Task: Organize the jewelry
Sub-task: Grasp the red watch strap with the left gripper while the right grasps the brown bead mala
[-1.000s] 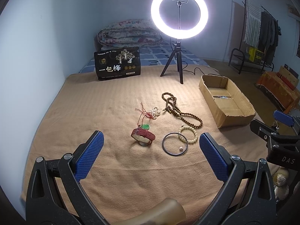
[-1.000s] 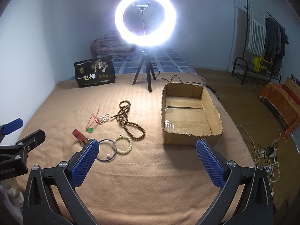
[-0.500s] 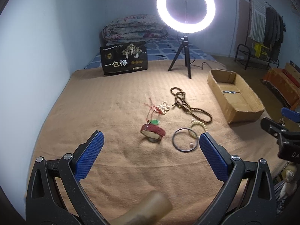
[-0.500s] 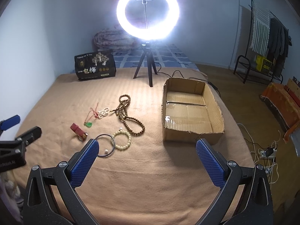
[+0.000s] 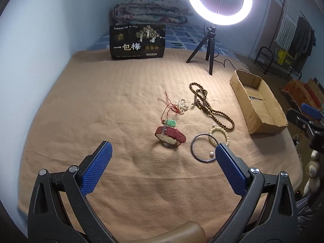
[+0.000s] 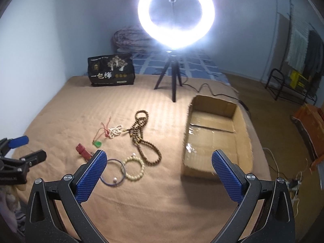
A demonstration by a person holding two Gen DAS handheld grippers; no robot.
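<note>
Hovering over the tan blanket (image 5: 101,109), both grippers spread wide and holding nothing.

Cardboard box (image 6: 218,135) sits at 3 o'clock of the jewelry, open-topped, only shiny tape showing on its floor. Brown bead necklace (image 5: 210,107) snakes nearest the box; at its 9 o'clock lies the white bead strand with red cord (image 5: 178,106). Red-strap watch (image 5: 171,135) at 6 o'clock, dark bangle (image 5: 202,147) and cream bead bracelet (image 5: 219,133) touching beside it. Left gripper (image 5: 162,154) released, right gripper (image 6: 159,162) released too.

ring light (image 6: 176,14) glare | dim room | fisheye-warped edges | slight blur
</note>
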